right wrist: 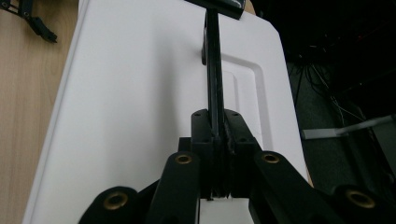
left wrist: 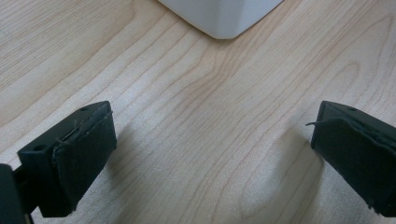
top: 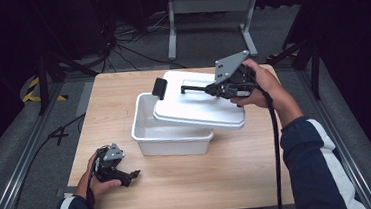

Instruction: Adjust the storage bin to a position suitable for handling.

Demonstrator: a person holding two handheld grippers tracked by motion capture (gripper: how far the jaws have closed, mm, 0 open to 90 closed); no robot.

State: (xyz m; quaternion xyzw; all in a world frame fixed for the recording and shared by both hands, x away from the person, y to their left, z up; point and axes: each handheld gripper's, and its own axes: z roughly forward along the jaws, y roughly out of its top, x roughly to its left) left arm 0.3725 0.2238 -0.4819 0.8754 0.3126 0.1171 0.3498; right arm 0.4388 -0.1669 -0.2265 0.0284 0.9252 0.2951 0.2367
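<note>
Right claw clamped on the black handle of the white lid, tilted over the white bin; left claw wide open, empty, low over the tabletop.

The lid covers most of the white bin, hiding its inside. In the left gripper view, the bin's corner is cut off at the top edge.

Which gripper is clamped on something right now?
The right gripper: its jaws are shut on the black handle of the white lid. The left gripper rests open on the table, holding nothing.
</note>
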